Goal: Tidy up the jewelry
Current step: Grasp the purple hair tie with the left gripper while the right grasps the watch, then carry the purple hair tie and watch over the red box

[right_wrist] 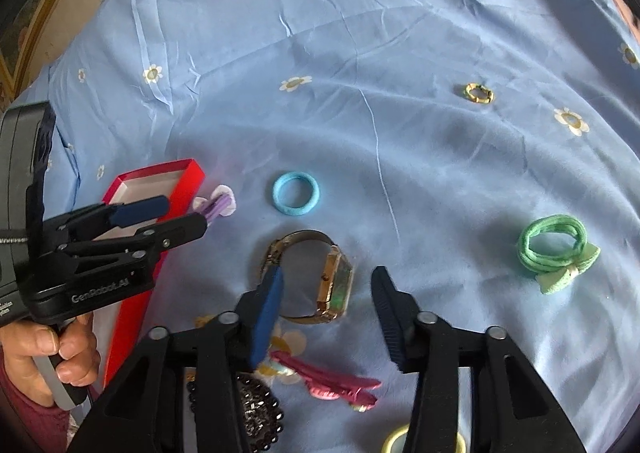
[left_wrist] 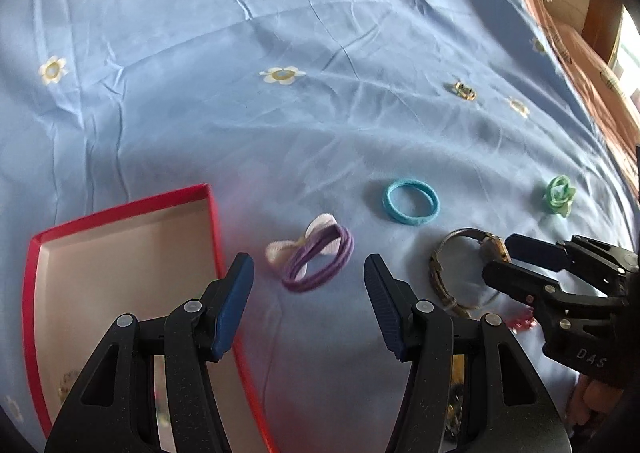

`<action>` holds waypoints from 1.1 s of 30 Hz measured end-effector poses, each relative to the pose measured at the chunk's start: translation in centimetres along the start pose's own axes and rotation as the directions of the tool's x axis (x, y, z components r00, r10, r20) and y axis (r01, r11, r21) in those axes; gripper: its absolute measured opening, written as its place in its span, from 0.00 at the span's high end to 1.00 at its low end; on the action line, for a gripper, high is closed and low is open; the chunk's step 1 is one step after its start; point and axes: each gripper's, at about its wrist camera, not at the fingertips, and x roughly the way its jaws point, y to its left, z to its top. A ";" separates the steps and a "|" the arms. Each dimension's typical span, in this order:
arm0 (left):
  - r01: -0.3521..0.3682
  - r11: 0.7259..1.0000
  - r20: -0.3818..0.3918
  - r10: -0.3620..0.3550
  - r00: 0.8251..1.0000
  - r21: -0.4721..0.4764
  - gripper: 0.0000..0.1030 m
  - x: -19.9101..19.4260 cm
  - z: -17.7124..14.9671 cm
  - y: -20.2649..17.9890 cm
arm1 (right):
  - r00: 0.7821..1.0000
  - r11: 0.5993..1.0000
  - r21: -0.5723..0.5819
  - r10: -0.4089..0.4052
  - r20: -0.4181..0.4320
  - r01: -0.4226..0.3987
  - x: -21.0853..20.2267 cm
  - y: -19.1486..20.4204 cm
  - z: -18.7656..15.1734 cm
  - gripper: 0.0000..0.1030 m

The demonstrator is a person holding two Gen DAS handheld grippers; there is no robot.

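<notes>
Blue flower-printed bedsheet (right_wrist: 400, 53) strewn with jewelry beside a shallow red cardboard box (left_wrist: 120, 237).

Left gripper (left_wrist: 309, 273) hangs with jaws apart over a purple hair tie with a white bow (left_wrist: 316, 259), just right of the box. Right gripper (right_wrist: 327, 289) has jaws apart around a gold-cased wristwatch with a metal band (right_wrist: 320, 277), pads not touching it. Farther out lie a turquoise hair band (right_wrist: 296, 194), a green bowed hair tie (right_wrist: 556, 249) and a small gold ring (right_wrist: 479, 93).

The left gripper (right_wrist: 182, 213) carries pale lettering reading "GenRobot.AI" along the side of its black body, seen from the right wrist view. Below it, at the left edge, small white print is cut off and unreadable. In the left wrist view, the right gripper (left_wrist: 506, 257) shows the letters "DAS" on its black body, near the right edge.
</notes>
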 end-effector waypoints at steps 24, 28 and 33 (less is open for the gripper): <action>0.125 0.987 0.081 -0.117 0.990 -0.100 0.99 -6.1 -3.4 1.3 | 0.997 0.999 -0.024 0.026 0.070 -0.024 -3.4 1.2 0.1 0.93; 0.126 0.983 0.112 -0.111 0.987 -0.132 0.99 -8.1 -4.7 2.2 | 0.996 0.998 -0.047 0.045 0.076 -0.042 -4.1 2.6 -0.1 0.93; 0.128 0.979 0.132 -0.107 0.985 -0.159 1.00 -9.6 -6.2 3.2 | 0.994 0.995 -0.074 0.068 0.084 -0.062 -4.8 4.3 -0.5 0.93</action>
